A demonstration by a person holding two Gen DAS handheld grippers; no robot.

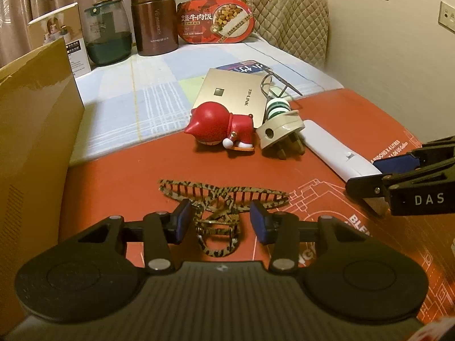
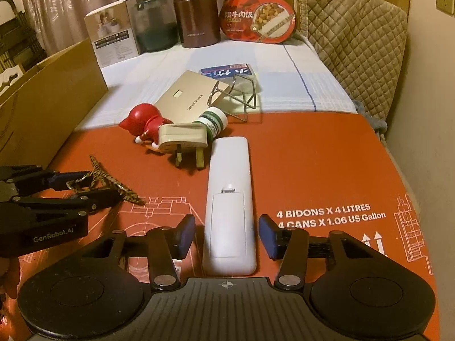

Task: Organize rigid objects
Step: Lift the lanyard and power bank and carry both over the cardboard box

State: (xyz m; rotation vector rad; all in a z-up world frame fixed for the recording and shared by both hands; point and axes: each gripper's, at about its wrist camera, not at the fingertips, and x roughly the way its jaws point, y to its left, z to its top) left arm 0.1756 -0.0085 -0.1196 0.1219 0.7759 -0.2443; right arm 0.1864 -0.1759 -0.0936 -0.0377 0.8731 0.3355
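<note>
A leopard-print hair claw clip (image 1: 219, 199) lies on the red cardboard sheet (image 1: 128, 170). My left gripper (image 1: 221, 221) stands open around the clip's ring end, with a small gap at each blue pad. A white remote (image 2: 230, 199) lies lengthwise on the sheet. My right gripper (image 2: 227, 237) is open astride its near end, and neither pad touches it. Behind them lie a red figurine (image 1: 219, 128), a beige plug adapter (image 1: 280, 133) and a green-and-white bottle (image 1: 277, 108). A gold TP-Link box (image 1: 227, 93) and a wire stand (image 2: 239, 96) lie further back.
A tall cardboard box (image 1: 37, 113) walls off the left side. At the back stand a glass jar (image 1: 109, 34), a brown flask (image 1: 155, 17) and a red meal box (image 1: 216, 20). A quilted cover (image 1: 293, 20) and the wall close the right.
</note>
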